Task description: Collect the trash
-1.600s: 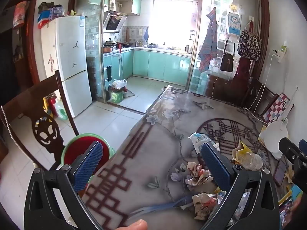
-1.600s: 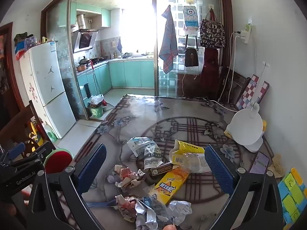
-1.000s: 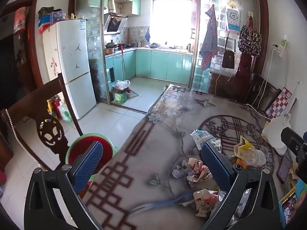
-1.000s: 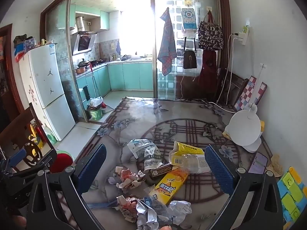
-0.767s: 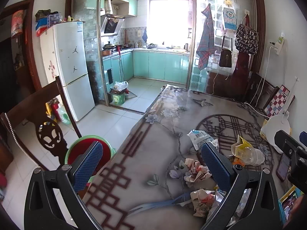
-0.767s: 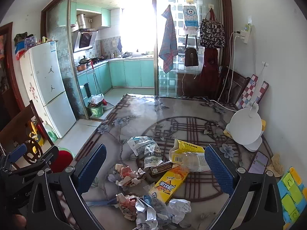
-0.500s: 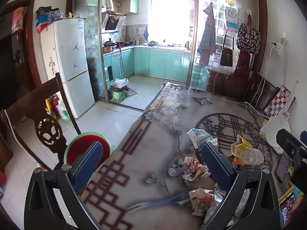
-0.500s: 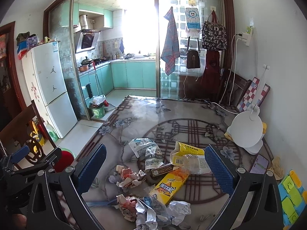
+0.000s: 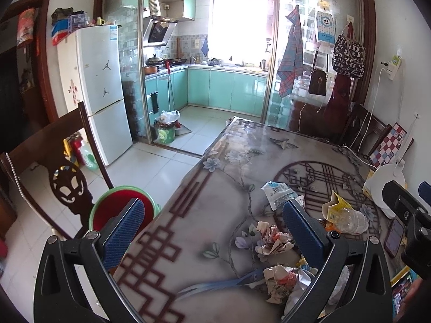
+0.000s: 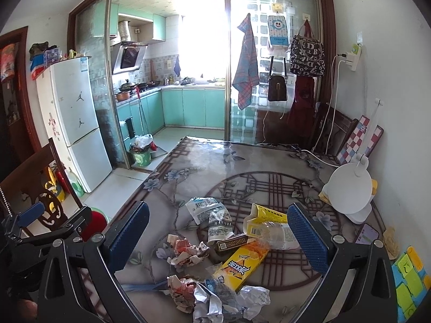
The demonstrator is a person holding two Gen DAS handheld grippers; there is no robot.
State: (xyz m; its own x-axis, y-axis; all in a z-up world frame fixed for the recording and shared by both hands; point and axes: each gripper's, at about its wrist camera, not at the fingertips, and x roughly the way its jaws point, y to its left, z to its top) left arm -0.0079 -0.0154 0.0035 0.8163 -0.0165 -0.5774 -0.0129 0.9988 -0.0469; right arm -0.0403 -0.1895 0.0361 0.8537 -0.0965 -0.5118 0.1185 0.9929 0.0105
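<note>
I have both grippers held above the near edge of the bench (image 10: pixel 194 161), each spread wide with nothing between its pads. The trash sits in a loose heap ahead of and below my right gripper (image 10: pixel 218 239): crumpled paper wads (image 10: pixel 188 250) nearest and to the left, an orange snack box (image 10: pixel 242 265) in the middle with its long axis running from near-left to far-right, a clear plastic bottle (image 10: pixel 277 234) lying on its side against a yellow carton (image 10: pixel 265 215), and two white wrappers (image 10: pixel 202 207) farther off. From my left gripper (image 9: pixel 212 231) the heap lies off to the right, by its right finger; to its left, below the bench edge, is a red basin with a green rim (image 9: pixel 113 202). I judge the right gripper nearer to most of the pile, the left nearer to the basin.
</note>
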